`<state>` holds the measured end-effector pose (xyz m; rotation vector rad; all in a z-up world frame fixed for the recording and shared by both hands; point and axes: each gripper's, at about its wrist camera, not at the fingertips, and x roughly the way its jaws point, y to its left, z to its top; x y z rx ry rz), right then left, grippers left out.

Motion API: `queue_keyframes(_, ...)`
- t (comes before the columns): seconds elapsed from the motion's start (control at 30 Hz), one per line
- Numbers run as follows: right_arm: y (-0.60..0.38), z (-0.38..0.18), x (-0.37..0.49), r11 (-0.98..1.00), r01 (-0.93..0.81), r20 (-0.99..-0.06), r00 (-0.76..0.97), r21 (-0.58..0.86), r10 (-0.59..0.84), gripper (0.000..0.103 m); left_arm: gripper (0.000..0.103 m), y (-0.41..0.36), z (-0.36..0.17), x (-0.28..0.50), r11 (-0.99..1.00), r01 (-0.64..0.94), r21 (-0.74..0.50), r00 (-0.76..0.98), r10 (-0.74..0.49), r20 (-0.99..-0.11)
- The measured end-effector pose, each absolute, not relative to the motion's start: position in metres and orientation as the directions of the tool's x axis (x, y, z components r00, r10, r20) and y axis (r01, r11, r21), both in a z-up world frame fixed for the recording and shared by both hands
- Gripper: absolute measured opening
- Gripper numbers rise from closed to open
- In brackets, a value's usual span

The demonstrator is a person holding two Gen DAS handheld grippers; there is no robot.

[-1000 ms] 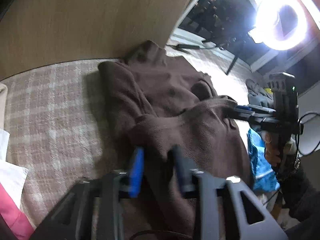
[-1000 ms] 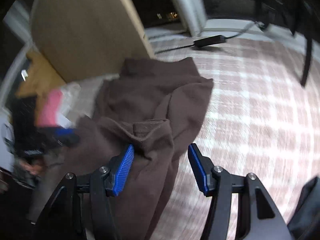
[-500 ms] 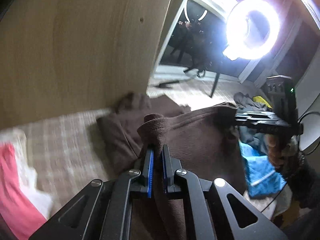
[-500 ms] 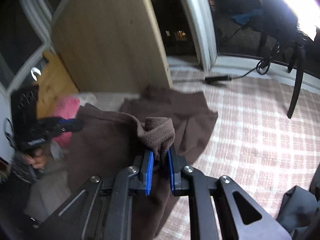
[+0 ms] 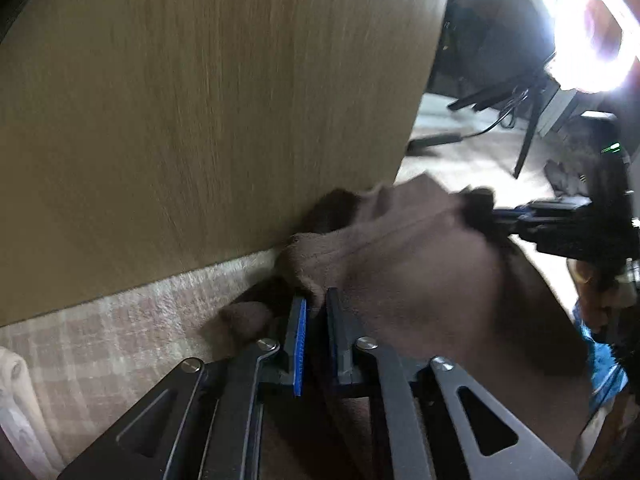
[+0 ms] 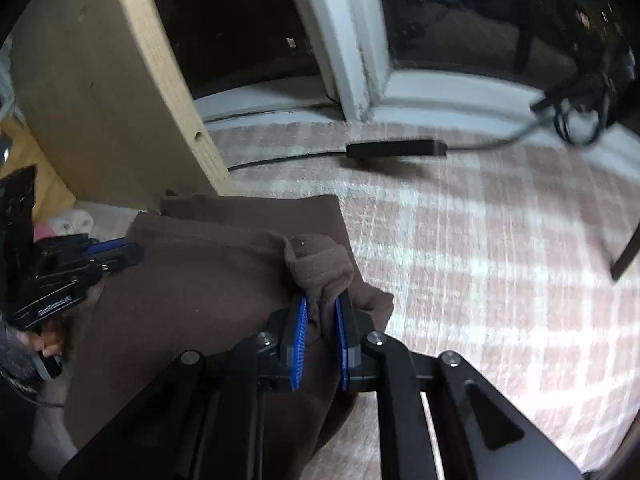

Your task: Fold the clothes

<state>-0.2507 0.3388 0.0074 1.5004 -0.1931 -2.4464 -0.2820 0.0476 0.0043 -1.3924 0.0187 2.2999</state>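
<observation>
My left gripper [image 5: 316, 316] has its blue-padded fingers [image 5: 299, 344] pressed together on a bunched corner of the brown fleece garment [image 5: 420, 280], and my right gripper [image 6: 322, 320] is clamped the same way on the other corner, a soft wad of fabric puffing up above its ribbed blue fingers [image 6: 298, 344]. Between the two, the garment's top edge is stretched out, and the rest of it hangs down past the grippers toward the plaid carpet [image 6: 480, 260]; a further part of it lies flat on that carpet by the foot of the wooden panel [image 5: 200, 100]. The left camera fills mostly with this panel, a smooth pale board with a fine upright grain, and it also catches a glaring ring light [image 5: 596, 32] on a thin dark stand at the upper right, and the right gripper [image 5: 496, 216] seen from the side with a hand [image 5: 596, 292] on its grip, with something bright blue [image 5: 604, 364] below it. The right camera shows other things: the panel's raw plywood edge with a small hole, a white door frame [image 6: 340, 40], a black power adapter [image 6: 396, 148] with its cable lying on the carpet, and, to the left, the left gripper [image 6: 116, 250] and some pink and white cloth [image 6: 68, 222] behind it. The carpet is low-piled, in pinkish-brown and cream checks.
</observation>
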Motion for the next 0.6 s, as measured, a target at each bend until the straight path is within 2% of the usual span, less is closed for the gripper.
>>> queue_keyframes(0.03,0.337,0.009,-0.251,-0.96,0.159,-0.857,-0.434,0.23,-0.277,0.014,0.022,0.046,0.007,-0.282,-0.904,-0.367,-0.22,-0.391,0.364,-0.845)
queue_keyframes(0.07,0.336,0.01,-0.25,-0.964,0.164,-0.86,-0.437,0.211,-0.263,0.02,0.024,0.042,0.014,-0.28,-0.911,-0.349,-0.218,-0.405,0.357,-0.842)
queue_keyframes(0.13,0.34,0.017,-0.246,-0.97,0.164,-0.857,-0.459,0.179,-0.236,0.042,0.04,0.036,0.028,-0.272,-0.916,-0.351,-0.194,-0.441,0.345,-0.828)
queue_keyframes(0.17,0.344,0.021,-0.242,-0.968,0.168,-0.85,-0.466,0.187,-0.245,0.063,0.047,0.032,0.035,-0.269,-0.918,-0.352,-0.184,-0.457,0.34,-0.822)
queue_keyframes(0.2,0.349,0.024,-0.238,-0.966,0.173,-0.843,-0.473,0.195,-0.255,0.069,0.058,0.03,0.038,-0.267,-0.917,-0.353,-0.186,-0.456,0.342,-0.822)
queue_keyframes(0.23,0.352,0.027,-0.235,-0.963,0.176,-0.838,-0.477,0.205,-0.266,0.069,0.061,0.028,0.037,-0.267,-0.916,-0.351,-0.195,-0.448,0.347,-0.824)
queue_keyframes(0.37,0.354,0.014,-0.242,-0.942,0.169,-0.836,-0.435,0.289,-0.334,0.069,0.061,0.026,0.014,-0.285,-0.922,-0.3,-0.246,-0.367,0.35,-0.862)
queue_keyframes(0.5,0.356,0.002,-0.248,-0.916,0.158,-0.827,-0.393,0.37,-0.402,0.07,0.06,0.027,0.006,-0.289,-0.905,-0.294,-0.308,-0.333,0.399,-0.854)
queue_keyframes(0.53,0.356,-0.001,-0.25,-0.908,0.154,-0.824,-0.383,0.39,-0.418,0.07,0.051,0.027,0.005,-0.29,-0.9,-0.292,-0.323,-0.325,0.411,-0.852)
queue_keyframes(0.57,0.357,-0.005,-0.252,-0.9,0.151,-0.82,-0.372,0.409,-0.435,0.064,0.045,0.027,0.003,-0.291,-0.895,-0.29,-0.338,-0.316,0.423,-0.849)
queue_keyframes(0.6,0.357,-0.008,-0.253,-0.891,0.147,-0.815,-0.362,0.429,-0.452,0.047,0.032,0.028,0.001,-0.292,-0.89,-0.288,-0.354,-0.308,0.435,-0.846)
